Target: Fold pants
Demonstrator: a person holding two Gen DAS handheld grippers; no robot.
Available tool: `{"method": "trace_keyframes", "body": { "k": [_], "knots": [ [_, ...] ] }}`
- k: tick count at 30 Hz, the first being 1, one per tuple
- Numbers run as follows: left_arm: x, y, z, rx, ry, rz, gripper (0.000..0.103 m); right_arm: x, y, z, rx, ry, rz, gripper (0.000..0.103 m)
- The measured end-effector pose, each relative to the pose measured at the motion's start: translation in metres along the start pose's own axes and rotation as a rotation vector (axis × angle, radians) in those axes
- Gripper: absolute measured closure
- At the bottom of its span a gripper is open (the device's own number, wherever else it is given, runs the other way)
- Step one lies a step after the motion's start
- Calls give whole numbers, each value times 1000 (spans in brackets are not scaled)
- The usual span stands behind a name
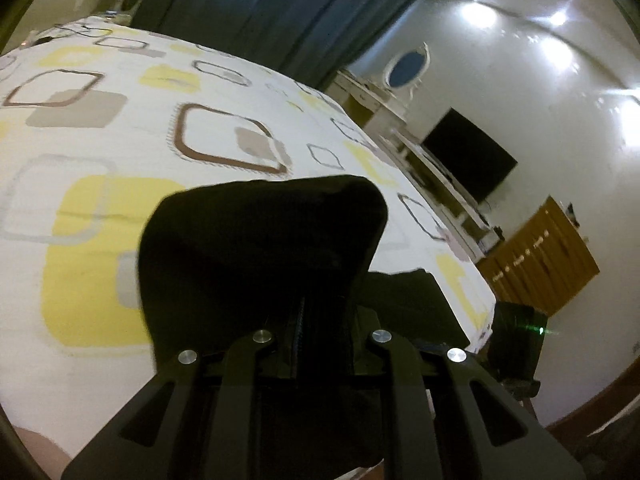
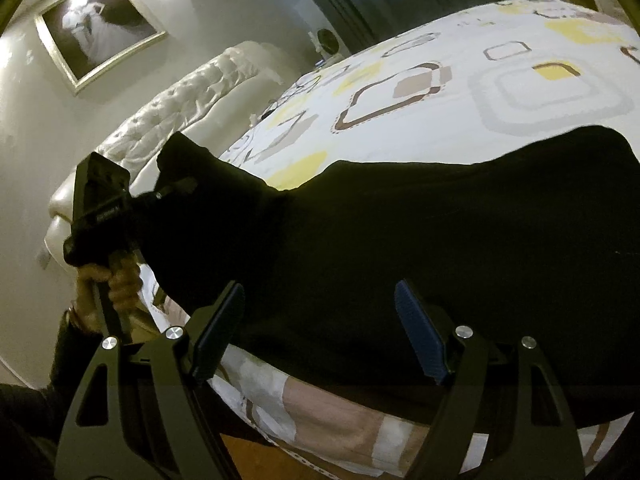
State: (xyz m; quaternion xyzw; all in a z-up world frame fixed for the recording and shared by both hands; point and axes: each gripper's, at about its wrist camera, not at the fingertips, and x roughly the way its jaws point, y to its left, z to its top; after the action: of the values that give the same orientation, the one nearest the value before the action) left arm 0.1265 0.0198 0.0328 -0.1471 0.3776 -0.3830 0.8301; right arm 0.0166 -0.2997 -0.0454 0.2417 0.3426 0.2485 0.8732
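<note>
Two grippers frame the scene. Nearest in the left wrist view, the left gripper (image 1: 302,320) is clamped on a bunched fold of the black pants (image 1: 260,248), the cloth rising in a hump above the closed fingers and hiding their tips. In the right wrist view, the right gripper (image 2: 320,332) stands with its fingers wide apart, blue ribbed pads (image 2: 420,332) bare, just above the near edge of the pants (image 2: 440,248); whether the pads touch the cloth cannot be told. The pants lie spread across the near part of the bed (image 2: 460,112), one end lifted at left where the left gripper (image 2: 160,196), seen from outside with the person's hand (image 2: 116,280) on its handle, holds it. Beyond the pants stretches the white bedspread (image 1: 120,140) patterned with yellow and brown squares. Farther off stand a tufted headboard (image 2: 172,120), a framed picture (image 2: 100,28), dark curtains (image 1: 280,12), a television (image 1: 468,152) and a wooden cabinet (image 1: 540,256).
</note>
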Motion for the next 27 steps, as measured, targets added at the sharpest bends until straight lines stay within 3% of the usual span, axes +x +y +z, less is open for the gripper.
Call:
{"method": "trace_keyframes", "body": {
  "k": [6,11,18,27],
  "knots": [
    [42,-18,-12,65,66,42,87,2,-6,3,30,9,12,25],
    [71,-25,-28,106,113,93,86,14,-11,20,87,23,83,25],
    [81,-33,-36,153,123,128,85,56,-19,44,236,69,231,25],
    [84,-38,-40,172,110,153,85,93,3,56,234,119,273,24]
  ]
}}
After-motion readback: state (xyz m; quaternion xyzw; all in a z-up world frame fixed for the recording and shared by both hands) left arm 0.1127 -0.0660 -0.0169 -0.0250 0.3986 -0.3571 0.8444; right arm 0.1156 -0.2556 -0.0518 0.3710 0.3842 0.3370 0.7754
